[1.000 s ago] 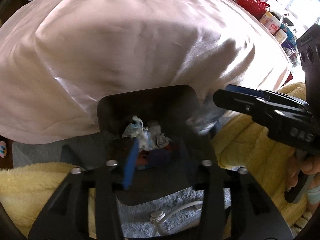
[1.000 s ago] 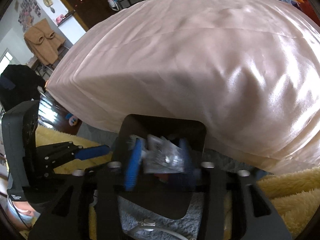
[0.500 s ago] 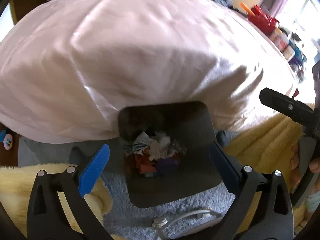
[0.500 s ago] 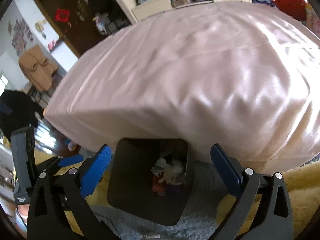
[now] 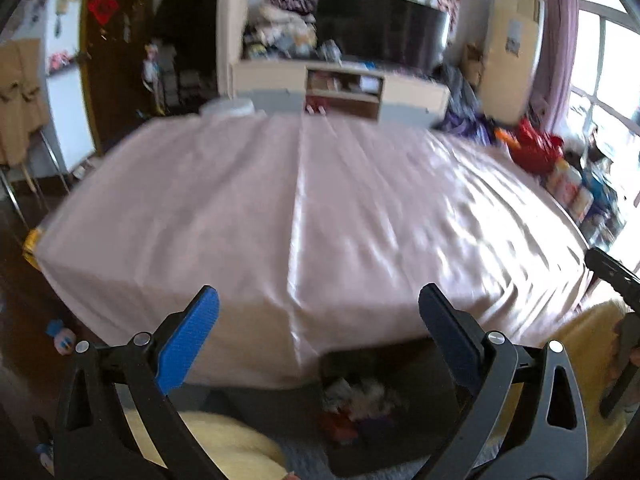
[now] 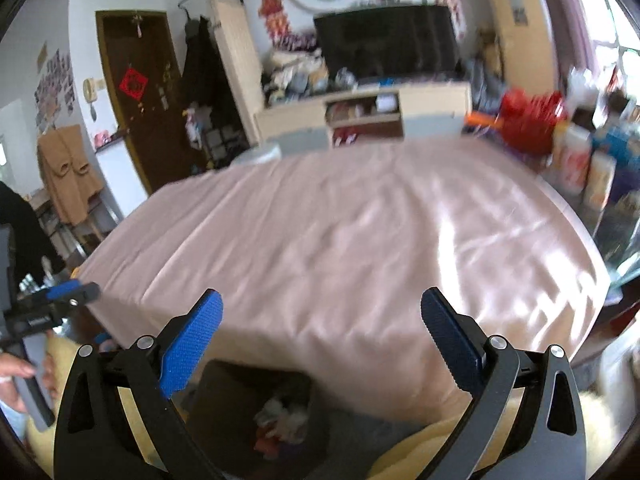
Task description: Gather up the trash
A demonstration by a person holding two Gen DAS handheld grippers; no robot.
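a pink sheet (image 5: 320,208) covers the bed, with a tv (image 5: 384,36) and low cabinet (image 5: 340,88) behind. the left gripper (image 5: 319,312) and right gripper (image 6: 321,316), jaws just spread wide, hold nothing; the trash (image 5: 356,396) lies in the dark bin (image 5: 424,364) at the bed's foot. only the right view shows a hand (image 6: 16,376) and hanging tan coat (image 6: 68,176).

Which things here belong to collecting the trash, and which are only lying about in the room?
Part of the job:
- black bin
- crumpled trash inside it
- left gripper, open
- right gripper, open

Just lying about:
- pink-covered table
- television
- yellow rug
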